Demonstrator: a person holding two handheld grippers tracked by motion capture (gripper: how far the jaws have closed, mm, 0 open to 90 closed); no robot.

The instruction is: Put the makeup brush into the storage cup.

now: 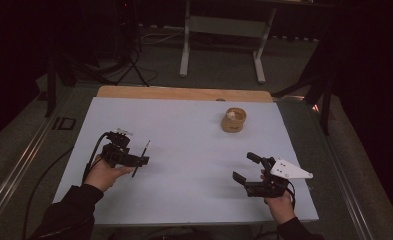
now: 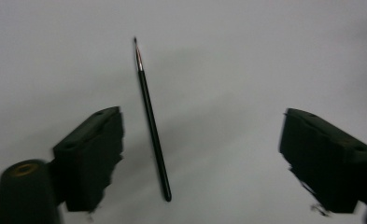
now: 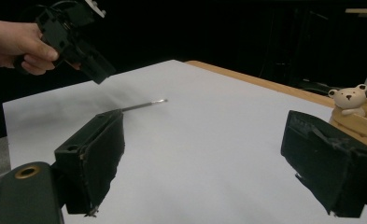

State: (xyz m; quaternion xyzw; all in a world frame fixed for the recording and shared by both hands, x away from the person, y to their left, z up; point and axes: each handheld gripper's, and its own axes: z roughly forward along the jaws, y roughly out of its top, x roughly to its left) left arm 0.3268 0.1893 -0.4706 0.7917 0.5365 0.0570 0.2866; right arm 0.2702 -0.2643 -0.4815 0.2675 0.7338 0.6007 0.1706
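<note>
A person sits at a table (image 1: 184, 200) covered by a white sheet, with a strip of bare wood showing along its far edge, in a dim room. Each hand holds a black two-jaw claw. The left hand (image 1: 106, 174) holds the left claw (image 1: 143, 160) above the left part of the sheet, its jaws spread wide and holding nothing. A thin black brush (image 2: 151, 122) lies flat on the sheet directly beneath that claw; in the left gripper view it lies between the two jaws, nearer the left one, touching neither, with its fine tip pointing away from the camera. In the high view the brush (image 1: 145, 152) shows as a thin dark line just beside the left claw. The right hand (image 1: 280, 205) holds the right claw (image 1: 246, 167) over the near right part of the sheet, its jaws also spread wide and empty, with a grey three-cornered plate on top. Toward the far right of the sheet, well apart from both claws, stands a small round wooden holder (image 1: 233, 120) with a little pale bear (image 3: 350, 100) at its rim. In the right gripper view the bear peeks out just above the right jaw, and the left claw (image 3: 97, 70) hangs above the brush (image 3: 144, 105) across the sheet. A black cable trails from the left claw off the near left edge.
</note>
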